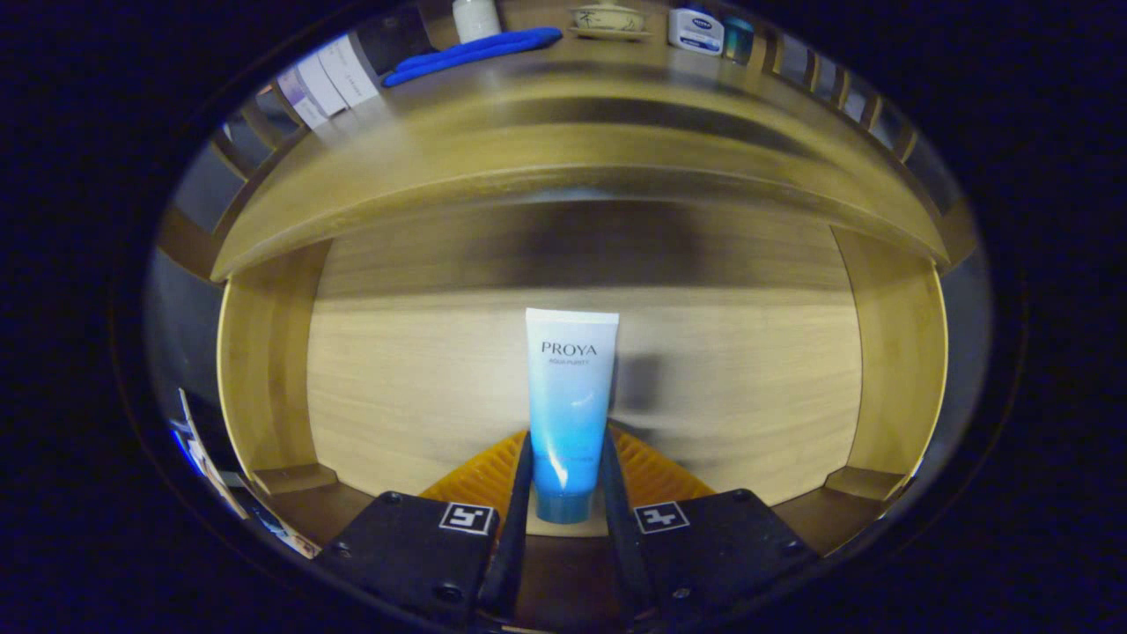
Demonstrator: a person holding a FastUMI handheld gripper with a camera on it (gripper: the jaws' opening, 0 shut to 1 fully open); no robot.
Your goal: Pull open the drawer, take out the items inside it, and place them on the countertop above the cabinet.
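Presently catalogued:
Item: tube (570, 401), upright between the tongs (568, 471), inside open drawer (264, 387).
Tongs: closed on tube's lower body.
Handling: likely light, soft, slippery; grip low, near cap.
Destination: tabletop (563, 114) beyond.

The tool (568, 458) grips a tube (570, 396); the drawer (264, 370) floor lies bare on both sides, with the table (563, 167) edge overhanging above.

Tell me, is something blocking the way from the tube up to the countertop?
The tube sits between the fingers, which press on both its sides over the open drawer. The countertop overhangs directly above it, so the tube probably must come back out before rising.
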